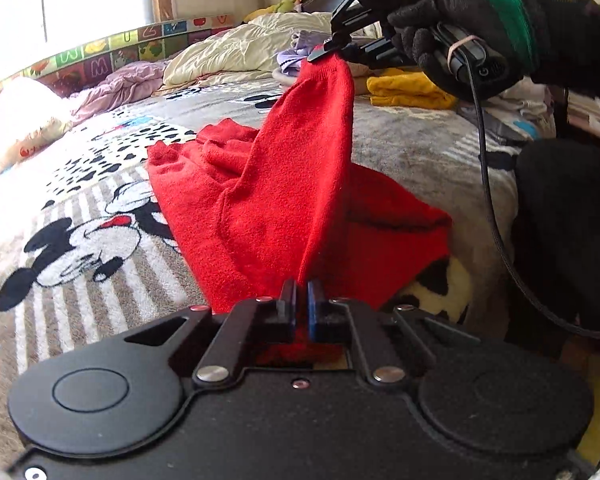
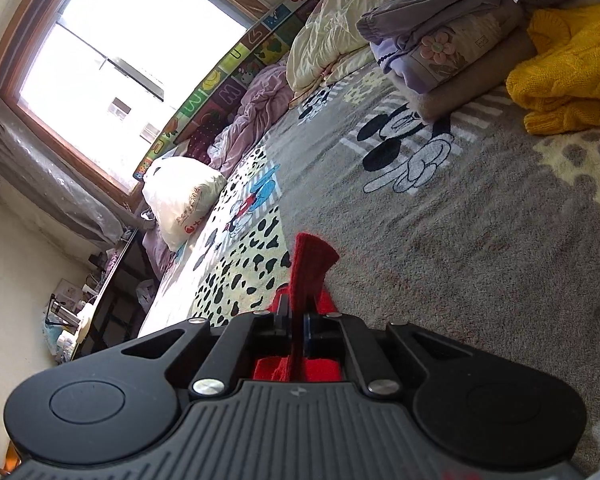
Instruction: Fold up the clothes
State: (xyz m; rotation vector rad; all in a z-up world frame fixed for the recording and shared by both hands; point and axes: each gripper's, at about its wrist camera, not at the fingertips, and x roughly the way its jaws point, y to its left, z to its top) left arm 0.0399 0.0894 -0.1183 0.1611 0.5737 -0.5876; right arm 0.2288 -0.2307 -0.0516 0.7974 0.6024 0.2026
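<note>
Left wrist view, left to right: white pillow (image 1: 28,120) far left on the cartoon-print blanket (image 1: 80,208). Cream quilt (image 1: 236,52) far centre. Red sweater (image 1: 268,200) mid-bed, mostly lying on the blanket, one strip pulled up taut between the two grippers. Left gripper (image 1: 302,292) near centre, jaws clamped on the lower end of that strip. Right gripper (image 1: 328,50) up far right, held by a black-gloved hand (image 1: 460,36), pinching the top end of the strip. Yellow knit (image 1: 408,90) lies behind it, far right.

Right wrist view: window (image 2: 120,48) left, right gripper (image 2: 298,312) clenched on a red fold, folded purple clothes stack (image 2: 440,48) far right.
</note>
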